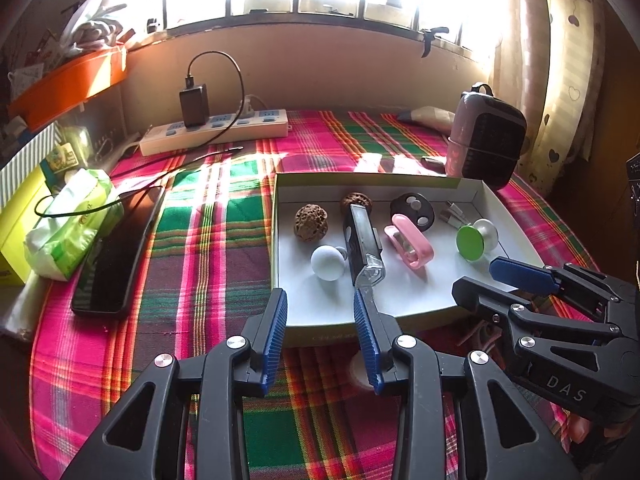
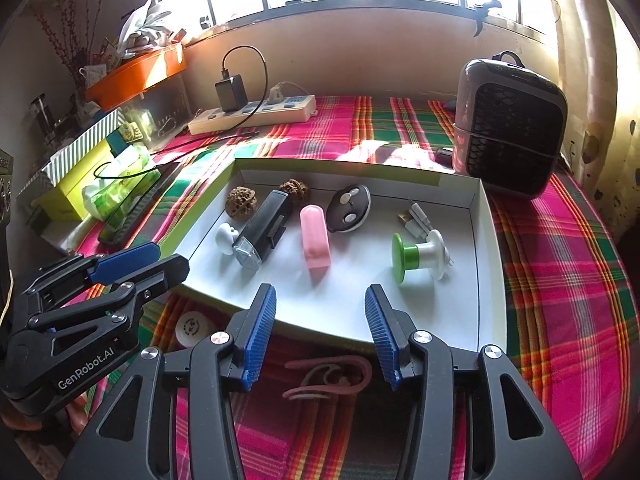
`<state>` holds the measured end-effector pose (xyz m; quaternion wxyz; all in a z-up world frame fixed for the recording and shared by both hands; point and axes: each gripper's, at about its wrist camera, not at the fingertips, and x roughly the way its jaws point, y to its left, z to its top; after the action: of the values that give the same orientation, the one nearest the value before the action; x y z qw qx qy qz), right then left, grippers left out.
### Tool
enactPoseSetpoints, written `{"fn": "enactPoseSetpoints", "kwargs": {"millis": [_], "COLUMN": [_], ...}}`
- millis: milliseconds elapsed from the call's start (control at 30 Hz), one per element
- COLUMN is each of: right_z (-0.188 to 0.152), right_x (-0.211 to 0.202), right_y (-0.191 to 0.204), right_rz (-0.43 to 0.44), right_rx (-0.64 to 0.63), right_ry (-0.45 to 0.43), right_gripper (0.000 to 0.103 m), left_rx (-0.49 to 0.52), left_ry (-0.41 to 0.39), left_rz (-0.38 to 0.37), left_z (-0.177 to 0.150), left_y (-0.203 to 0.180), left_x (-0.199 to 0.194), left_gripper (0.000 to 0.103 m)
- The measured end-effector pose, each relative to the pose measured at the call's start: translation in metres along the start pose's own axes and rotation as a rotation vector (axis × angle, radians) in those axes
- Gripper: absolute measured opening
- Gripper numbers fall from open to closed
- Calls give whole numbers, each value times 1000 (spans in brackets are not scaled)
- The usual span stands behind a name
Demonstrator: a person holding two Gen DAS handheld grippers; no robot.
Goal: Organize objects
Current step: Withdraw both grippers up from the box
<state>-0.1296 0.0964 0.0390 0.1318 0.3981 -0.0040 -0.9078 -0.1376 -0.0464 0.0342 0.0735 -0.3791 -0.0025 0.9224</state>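
Both grippers, left [image 1: 320, 312] and right [image 2: 320, 308], hover with jaws released and empty just before a white tray [image 2: 490, 264]. Just outside the tray's near edge lies a pink strap [image 2: 328, 376]. It looks soft, light and floppy, best pinched at its looped middle.

A shallow white cardboard tray [image 2: 486, 240] lay flat on the plaid cloth. Inside, two walnuts [image 2: 241, 203] sat at ten o'clock, a black bike light [image 2: 262, 230] lay diagonally, a pink clip [image 2: 315, 240] at centre, and a green-capped knob [image 2: 412, 256] at three o'clock.

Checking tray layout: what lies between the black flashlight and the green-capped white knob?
The pink plastic clip lies between black flashlight and green-capped white knob, clearest in right wrist view.
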Motion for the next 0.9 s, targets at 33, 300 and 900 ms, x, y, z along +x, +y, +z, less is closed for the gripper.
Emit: {"fn": "enactPoseSetpoints", "kwargs": {"millis": [33, 300, 900], "right_z": [-1, -12, -39], "right_x": [-1, -19, -33], "right_y": [0, 1, -5], "right_rz": [0, -29, -56], "right_rx": [0, -22, -21], "right_ry": [-1, -36, -37], "right_gripper": [48, 48, 49], "left_rx": [0, -10, -59], "left_ry": [-2, -18, 14], "left_rz": [2, -9, -87], "left_z": [-1, -10, -34], "left_y": [0, 0, 8], "left_x": [-1, -15, -23], "left_gripper": [33, 33, 37]}}
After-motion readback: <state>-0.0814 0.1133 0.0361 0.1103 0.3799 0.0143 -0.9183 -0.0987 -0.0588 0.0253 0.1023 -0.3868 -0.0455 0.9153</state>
